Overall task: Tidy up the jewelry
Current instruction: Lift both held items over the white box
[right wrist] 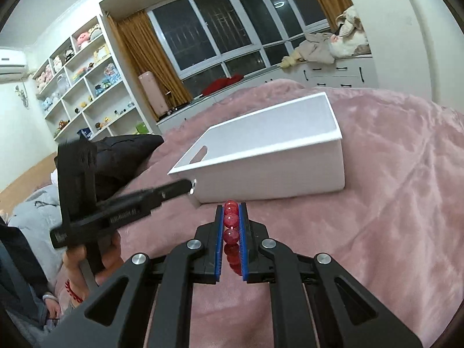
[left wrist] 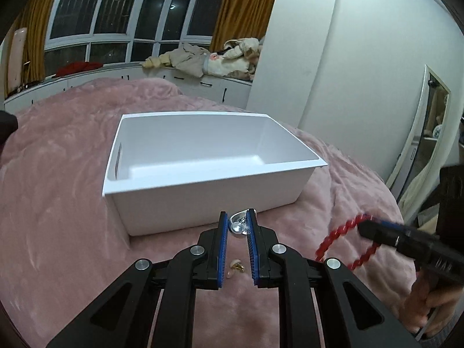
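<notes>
Two tongs loaded: left tongs [left wrist: 238, 226] pinch silver jewelry piece [left wrist: 239, 225], right tongs [right wrist: 232, 217] pinch red bead bracelet [right wrist: 231, 221]. White bin [left wrist: 185, 191] lies directly ahead of both, left nearer.

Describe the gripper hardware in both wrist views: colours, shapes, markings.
Left gripper and right gripper match: black angular linkage arms with triangular cutouts, round silver pivot bolts, and straight black fingers lined with ribbed blue pads. White lettering on the side of each body is too blurred to read.
</notes>
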The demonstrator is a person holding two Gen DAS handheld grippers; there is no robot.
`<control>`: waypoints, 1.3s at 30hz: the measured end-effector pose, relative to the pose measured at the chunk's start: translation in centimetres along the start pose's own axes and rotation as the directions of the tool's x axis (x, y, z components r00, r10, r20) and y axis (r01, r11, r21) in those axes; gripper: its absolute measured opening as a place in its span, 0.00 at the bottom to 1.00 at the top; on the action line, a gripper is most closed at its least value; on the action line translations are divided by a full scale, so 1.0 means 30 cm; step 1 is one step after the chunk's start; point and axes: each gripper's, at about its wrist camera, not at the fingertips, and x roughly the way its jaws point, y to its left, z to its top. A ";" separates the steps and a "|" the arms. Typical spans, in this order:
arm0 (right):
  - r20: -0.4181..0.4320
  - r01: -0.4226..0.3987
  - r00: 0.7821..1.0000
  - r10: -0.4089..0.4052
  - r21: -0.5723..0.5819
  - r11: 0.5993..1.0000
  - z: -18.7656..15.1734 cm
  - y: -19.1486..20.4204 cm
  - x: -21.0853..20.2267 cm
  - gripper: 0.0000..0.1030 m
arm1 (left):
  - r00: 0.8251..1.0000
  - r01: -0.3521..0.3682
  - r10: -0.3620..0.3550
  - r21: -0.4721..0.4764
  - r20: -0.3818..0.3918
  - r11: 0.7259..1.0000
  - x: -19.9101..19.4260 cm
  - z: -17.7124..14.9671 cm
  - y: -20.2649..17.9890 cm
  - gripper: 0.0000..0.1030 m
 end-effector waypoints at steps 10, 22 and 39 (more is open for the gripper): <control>0.042 -0.052 0.998 0.051 0.034 0.998 0.099 -0.068 0.016 0.10 | 0.997 -0.075 0.075 -0.014 -0.004 0.997 -0.019 0.095 -0.035 0.18; 0.111 0.015 0.994 -0.010 -0.045 0.999 0.242 -0.003 0.037 0.10 | 1.000 -0.021 0.020 -0.023 -0.016 1.000 0.005 0.259 0.012 0.18; 0.048 0.110 0.993 -0.109 -0.013 0.994 0.392 -0.070 0.342 0.10 | 0.995 0.026 -0.039 -0.133 -0.092 0.991 0.222 0.307 0.212 0.18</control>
